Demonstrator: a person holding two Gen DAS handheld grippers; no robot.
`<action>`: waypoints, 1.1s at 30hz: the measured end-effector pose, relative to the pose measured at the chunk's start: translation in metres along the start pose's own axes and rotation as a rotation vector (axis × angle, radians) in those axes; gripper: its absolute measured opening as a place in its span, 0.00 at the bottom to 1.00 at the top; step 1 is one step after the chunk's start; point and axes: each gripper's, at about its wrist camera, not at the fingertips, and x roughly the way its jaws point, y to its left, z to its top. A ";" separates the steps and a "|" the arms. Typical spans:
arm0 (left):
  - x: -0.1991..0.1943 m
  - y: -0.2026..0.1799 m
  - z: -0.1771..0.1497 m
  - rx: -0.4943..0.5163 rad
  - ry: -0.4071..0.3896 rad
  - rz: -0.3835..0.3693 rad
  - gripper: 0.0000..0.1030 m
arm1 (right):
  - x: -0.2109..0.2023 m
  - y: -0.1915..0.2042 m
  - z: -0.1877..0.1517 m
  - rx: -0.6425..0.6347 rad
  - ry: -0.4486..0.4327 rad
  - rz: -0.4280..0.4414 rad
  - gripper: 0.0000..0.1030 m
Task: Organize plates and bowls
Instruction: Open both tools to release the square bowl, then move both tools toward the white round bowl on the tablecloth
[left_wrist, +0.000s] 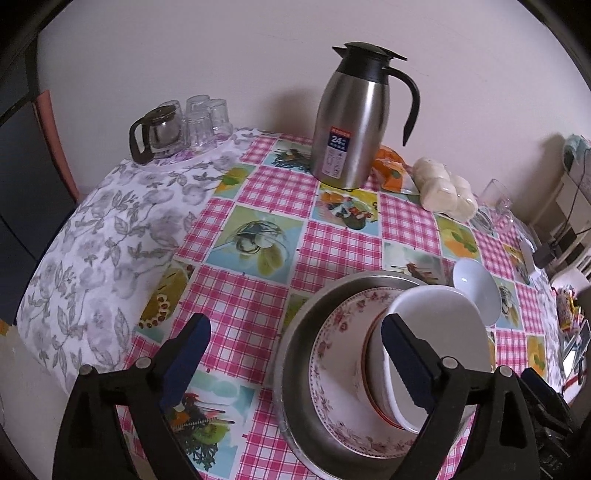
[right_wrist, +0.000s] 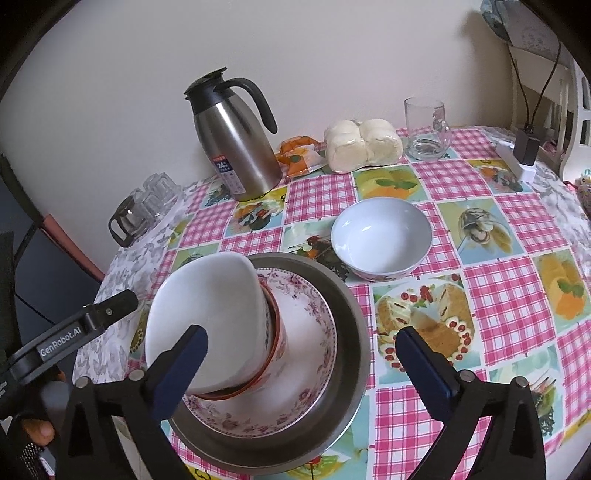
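Note:
A steel basin (right_wrist: 354, 325) (left_wrist: 299, 339) sits on the checked table. In it lies a pink-flowered plate (right_wrist: 314, 332) (left_wrist: 332, 362), with an orange-rimmed bowl (right_wrist: 279, 343) and a white bowl (right_wrist: 210, 314) (left_wrist: 436, 332) stacked tilted on it. A separate white bowl (right_wrist: 382, 236) (left_wrist: 476, 291) stands on the table beyond the basin. My left gripper (left_wrist: 295, 354) is open, its right finger over the white bowl. My right gripper (right_wrist: 301, 354) is open above the basin, holding nothing. The left gripper also shows at the left in the right wrist view (right_wrist: 92, 321).
A steel thermos jug (left_wrist: 351, 118) (right_wrist: 236, 140), a glass teapot (left_wrist: 155, 129) with upturned glasses (left_wrist: 207, 118), wrapped buns (right_wrist: 364, 146), an orange packet (right_wrist: 299, 155) and a glass mug (right_wrist: 426, 129) stand along the far side. A charger block (right_wrist: 526, 147) lies far right.

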 end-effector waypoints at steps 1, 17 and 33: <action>0.000 0.000 0.000 -0.001 -0.002 0.000 0.91 | -0.001 -0.001 0.000 0.001 -0.002 -0.002 1.00; -0.010 -0.028 0.004 0.032 -0.070 -0.035 0.91 | -0.013 -0.030 0.008 0.034 -0.032 -0.050 1.00; -0.011 -0.088 0.019 0.077 -0.109 -0.217 0.91 | -0.011 -0.088 0.022 0.160 -0.043 -0.062 1.00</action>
